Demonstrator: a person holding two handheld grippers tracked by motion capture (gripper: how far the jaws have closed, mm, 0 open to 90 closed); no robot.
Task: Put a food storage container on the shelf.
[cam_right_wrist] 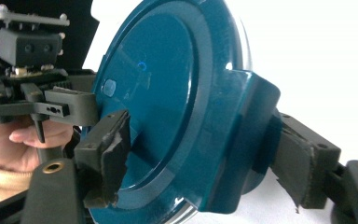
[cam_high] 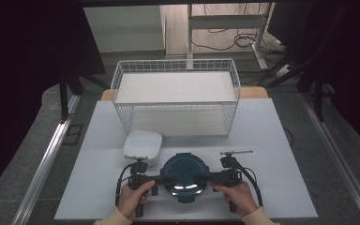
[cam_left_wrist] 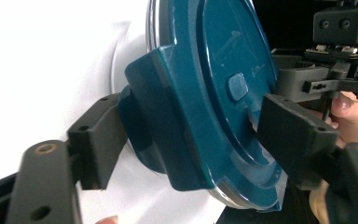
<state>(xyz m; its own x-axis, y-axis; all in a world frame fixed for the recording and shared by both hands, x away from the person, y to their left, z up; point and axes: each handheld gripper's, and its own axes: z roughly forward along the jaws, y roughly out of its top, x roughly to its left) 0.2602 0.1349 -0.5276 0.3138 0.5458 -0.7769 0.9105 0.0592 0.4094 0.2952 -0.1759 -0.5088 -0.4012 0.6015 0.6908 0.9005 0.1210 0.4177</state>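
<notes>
A round container with a dark teal clip-on lid [cam_high: 185, 177] sits near the table's front edge. My left gripper [cam_high: 168, 179] comes at it from the left, and its jaws pinch the lid's side clip [cam_left_wrist: 163, 116]: one pad under the flap, the other on the lid top [cam_left_wrist: 214, 70]. From the right, my right gripper [cam_high: 201, 178] grips the opposite clip [cam_right_wrist: 242, 135] the same way, one pad on the lid top [cam_right_wrist: 158, 84]. A hand holds each gripper. The container's clear rim [cam_left_wrist: 242, 199] shows beneath the lid.
A small white lidded box [cam_high: 142, 144] stands just behind and left of the container. Farther back is a large white wire basket [cam_high: 176, 96] with a white floor. The white table [cam_high: 272, 140] has bare room at the right and left.
</notes>
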